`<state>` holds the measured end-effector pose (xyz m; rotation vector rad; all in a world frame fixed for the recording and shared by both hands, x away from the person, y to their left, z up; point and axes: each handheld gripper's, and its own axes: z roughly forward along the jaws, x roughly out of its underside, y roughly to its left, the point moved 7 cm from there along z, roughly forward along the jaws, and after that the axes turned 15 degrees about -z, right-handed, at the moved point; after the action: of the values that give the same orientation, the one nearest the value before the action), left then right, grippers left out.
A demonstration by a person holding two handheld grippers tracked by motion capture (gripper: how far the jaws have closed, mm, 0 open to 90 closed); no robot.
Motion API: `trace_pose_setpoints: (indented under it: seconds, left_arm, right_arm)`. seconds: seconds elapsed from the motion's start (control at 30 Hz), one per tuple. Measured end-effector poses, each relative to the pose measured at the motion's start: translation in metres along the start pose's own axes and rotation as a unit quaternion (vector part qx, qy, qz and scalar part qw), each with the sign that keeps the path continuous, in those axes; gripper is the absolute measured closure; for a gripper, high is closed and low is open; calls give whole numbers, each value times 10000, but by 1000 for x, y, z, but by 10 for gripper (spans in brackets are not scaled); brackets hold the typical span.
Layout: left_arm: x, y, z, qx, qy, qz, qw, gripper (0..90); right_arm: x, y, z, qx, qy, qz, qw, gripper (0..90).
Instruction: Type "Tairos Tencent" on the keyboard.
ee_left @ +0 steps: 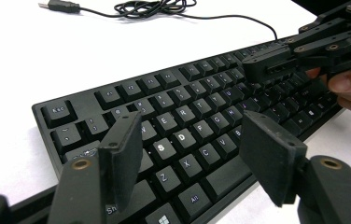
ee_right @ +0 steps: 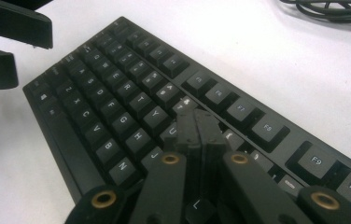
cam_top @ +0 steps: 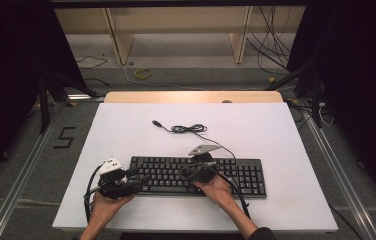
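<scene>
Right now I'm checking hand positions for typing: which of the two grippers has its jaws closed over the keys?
The right gripper: jaws pressed together, tips on the keyboard. The left gripper hovers with jaws wide apart.

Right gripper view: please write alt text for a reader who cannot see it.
The right gripper, its two black jaws closed together, presses down on the middle keys of a black keyboard lying on a white table. The left gripper hovers with jaws apart over the keyboard's far end, and a coiled black cable lies beyond.
</scene>
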<state>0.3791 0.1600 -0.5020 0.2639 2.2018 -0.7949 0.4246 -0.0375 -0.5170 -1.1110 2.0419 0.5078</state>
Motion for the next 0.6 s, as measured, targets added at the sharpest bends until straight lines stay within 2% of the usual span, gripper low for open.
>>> trace_pose_setpoints:
  seconds: [0.37,0.6]
  left_arm:
    - [0,-3,0,94,-49,40,9999,337]
    - [-1,-4,-1,125,-108,29,9999,332]
  right_arm:
    - [4,1,7,-7,140,-2,9999,900]
    - [6,3,10,69,193,-138,9997,900]
